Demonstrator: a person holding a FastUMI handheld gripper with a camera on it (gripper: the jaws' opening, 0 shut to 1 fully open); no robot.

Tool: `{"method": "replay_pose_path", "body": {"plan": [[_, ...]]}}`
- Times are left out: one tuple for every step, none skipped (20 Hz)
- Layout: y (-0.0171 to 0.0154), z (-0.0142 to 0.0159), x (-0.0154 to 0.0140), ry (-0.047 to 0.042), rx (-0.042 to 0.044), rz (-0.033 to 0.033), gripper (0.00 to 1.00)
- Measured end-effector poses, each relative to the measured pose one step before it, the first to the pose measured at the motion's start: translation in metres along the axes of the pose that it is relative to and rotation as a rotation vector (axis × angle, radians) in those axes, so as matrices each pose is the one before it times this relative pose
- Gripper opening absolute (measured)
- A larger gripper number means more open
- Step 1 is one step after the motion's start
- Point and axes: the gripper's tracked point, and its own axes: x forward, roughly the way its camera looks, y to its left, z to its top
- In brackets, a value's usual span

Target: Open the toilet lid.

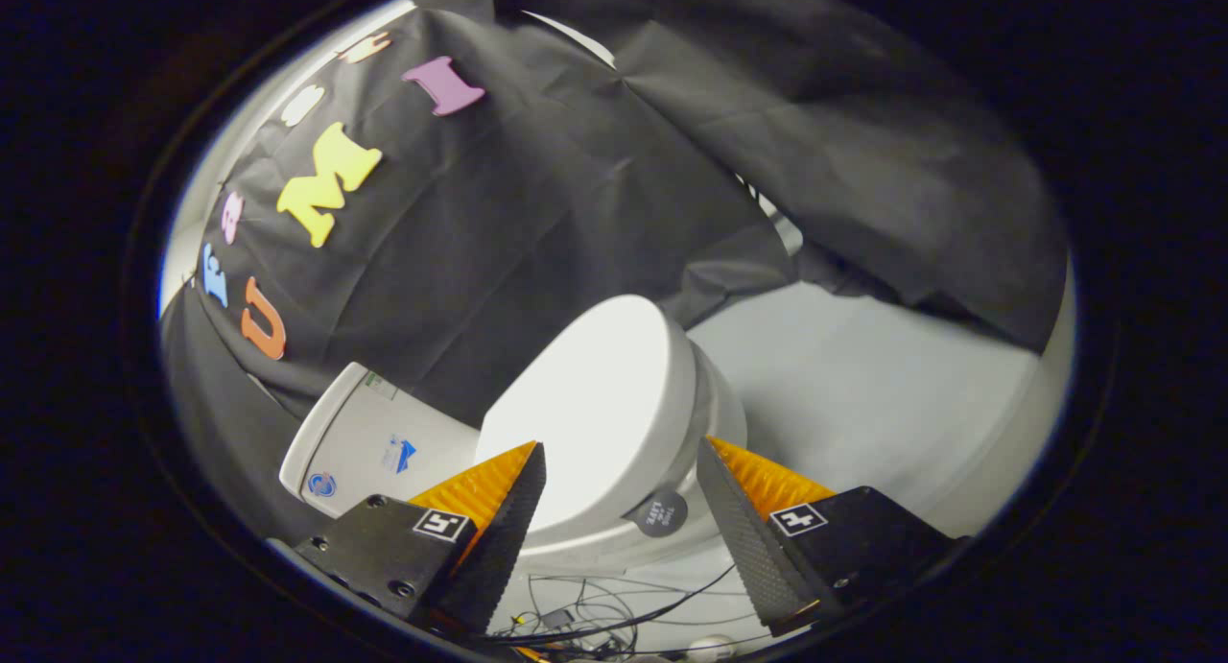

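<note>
My gripper (622, 461) stands wide open, holding nothing. The closed toilet lid (595, 394) lies just beyond and between my fingers, its near edge hidden behind them. The tank (369, 442) sits left; tangled cables (595, 615) below are hard to make out.

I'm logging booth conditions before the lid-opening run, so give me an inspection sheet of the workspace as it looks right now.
Surface: pale floor, bare beside the toilet.
Job's things: toilet lid down, closed over the bowl; tank behind it against the black cloth; a small dark round tag on the rim under the lid's edge.
Clutter: nothing seen apart from the cables.
Grippers: tongs open, fingers apart, the lid's near edge between them, untouched.
Cables: thin dark wires tangled on the floor below the tongs.
Surroundings: black cloth wall draped behind and around the toilet.
</note>
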Motion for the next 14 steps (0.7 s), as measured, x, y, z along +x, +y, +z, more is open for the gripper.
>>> {"method": "replay_pose_path", "body": {"plan": [[-0.00476,-0.0068,0.00324,0.03259,0.03422,-0.00079,0.99],[-0.00428,-0.00504,0.00372,0.01839,0.03146,-0.00377,0.98],[-0.00258,-0.00385,0.00396,0.01109,0.02034,-0.00158,0.98],[-0.00391,-0.00347,0.00459,0.01354,0.00581,-0.00948,0.98],[-0.00375,-0.00576,0.00301,0.01056,0.00335,-0.0108,0.97],[-0.00236,-0.00372,0.00242,0.01837,0.01126,0.00073,0.97],[-0.00089,-0.00461,0.00176,0.02365,0.01651,0.00211,0.97],[-0.00356,-0.00438,0.00376,0.02167,0.01904,-0.00528,0.97],[-0.00169,-0.00487,0.00351,0.01772,0.02067,-0.008,0.96],[-0.00246,-0.00268,0.00438,0.01485,0.02077,-0.005,0.94],[-0.00198,-0.00299,0.00563,0.01678,0.01926,-0.00331,0.92],[0.00102,-0.00131,0.00412,0.00734,0.01782,0.00343,0.9],[0.00035,-0.00027,0.00255,0.00515,0.00882,0.00154,0.88],[0.00122,-0.0007,0.00315,0.00242,0.00896,0.00566,0.83]]}}
